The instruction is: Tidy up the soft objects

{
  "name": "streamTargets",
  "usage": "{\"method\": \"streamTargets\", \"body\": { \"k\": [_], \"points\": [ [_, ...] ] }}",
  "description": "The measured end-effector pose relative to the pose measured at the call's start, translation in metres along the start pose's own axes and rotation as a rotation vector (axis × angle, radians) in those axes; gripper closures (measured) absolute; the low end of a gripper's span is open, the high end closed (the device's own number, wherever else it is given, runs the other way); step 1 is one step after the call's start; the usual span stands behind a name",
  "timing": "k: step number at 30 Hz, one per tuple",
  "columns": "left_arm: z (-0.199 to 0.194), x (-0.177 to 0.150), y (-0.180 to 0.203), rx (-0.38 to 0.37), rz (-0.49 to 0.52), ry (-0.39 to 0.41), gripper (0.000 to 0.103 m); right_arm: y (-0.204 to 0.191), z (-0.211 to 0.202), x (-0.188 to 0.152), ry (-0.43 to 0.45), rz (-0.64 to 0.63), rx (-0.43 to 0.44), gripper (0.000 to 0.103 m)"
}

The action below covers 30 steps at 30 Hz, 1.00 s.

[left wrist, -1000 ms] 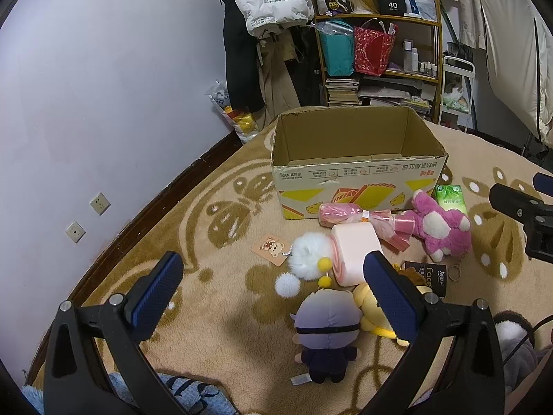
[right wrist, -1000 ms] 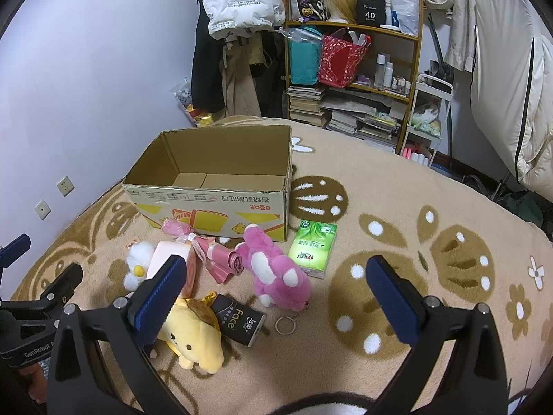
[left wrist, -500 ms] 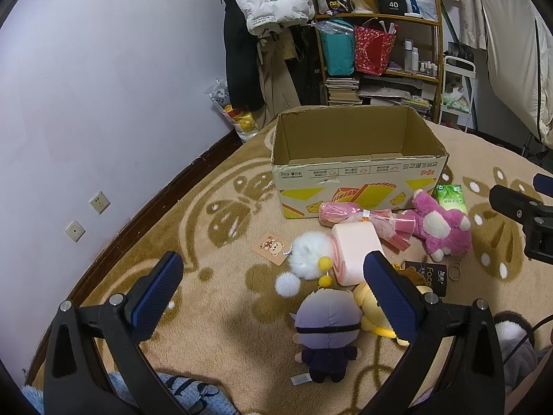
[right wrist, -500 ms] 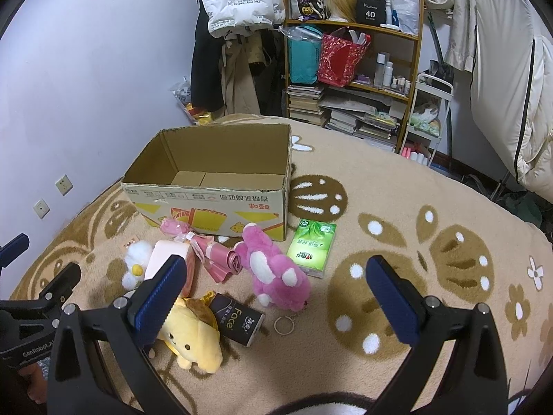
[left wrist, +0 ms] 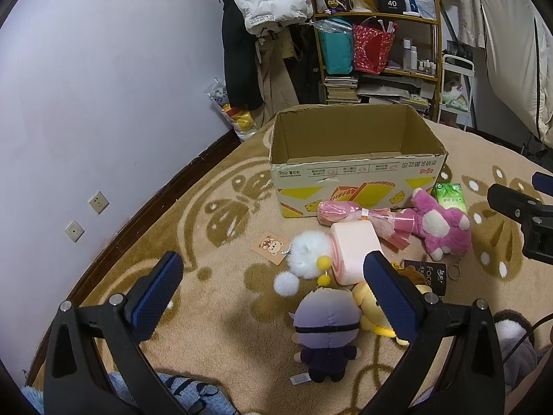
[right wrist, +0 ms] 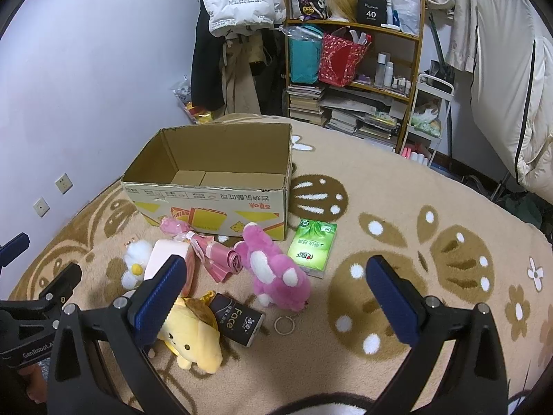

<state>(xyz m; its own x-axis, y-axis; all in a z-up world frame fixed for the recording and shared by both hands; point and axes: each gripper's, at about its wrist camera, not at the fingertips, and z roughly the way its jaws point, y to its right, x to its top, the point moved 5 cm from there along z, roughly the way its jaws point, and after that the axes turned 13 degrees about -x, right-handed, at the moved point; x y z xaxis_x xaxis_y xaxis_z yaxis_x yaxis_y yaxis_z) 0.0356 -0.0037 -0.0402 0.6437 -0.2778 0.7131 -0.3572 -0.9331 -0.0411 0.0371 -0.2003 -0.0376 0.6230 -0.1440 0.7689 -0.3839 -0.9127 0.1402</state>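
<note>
The left gripper point(left wrist: 273, 288) and the right gripper point(right wrist: 274, 292) both hang over the rug point(right wrist: 397, 186), jaws wide apart and holding nothing. An open box point(right wrist: 207, 204) stands on the rug toward its wall-side edge. Before the box's front lie the toys: a pink plush point(right wrist: 276, 269), a yellow plush point(right wrist: 193, 340), a white pompom point(left wrist: 306, 254) and a doll point(left wrist: 326, 332), with a green pack point(right wrist: 312, 243) by the box's right corner.

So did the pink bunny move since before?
No. The pink bunny lies in the same spot, between the green tissue pack and the cardboard box, untouched by either claw.
</note>
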Motion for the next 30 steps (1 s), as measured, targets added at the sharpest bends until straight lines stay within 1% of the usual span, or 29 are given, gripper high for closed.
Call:
{"method": "streamTargets", "body": {
  "k": [6,22,30],
  "points": [
    [0.0013,0.0006,0.0008,0.004,0.004,-0.007,0.0,0.001,0.0006,-0.0018,0.004,-0.006,-0.018,0.0],
    [0.0027,0.0006,0.0033,-0.001,0.007,-0.008,0.0,0.0024,0.0016,-0.0014,-0.005,-0.008,-0.021,0.0],
    [0.0047,-0.0002,0.0008,-0.003,-0.005,-0.022,0.0,0.0042,-0.0003,0.0003,-0.005,-0.008,-0.027,0.0]
  ]
}}
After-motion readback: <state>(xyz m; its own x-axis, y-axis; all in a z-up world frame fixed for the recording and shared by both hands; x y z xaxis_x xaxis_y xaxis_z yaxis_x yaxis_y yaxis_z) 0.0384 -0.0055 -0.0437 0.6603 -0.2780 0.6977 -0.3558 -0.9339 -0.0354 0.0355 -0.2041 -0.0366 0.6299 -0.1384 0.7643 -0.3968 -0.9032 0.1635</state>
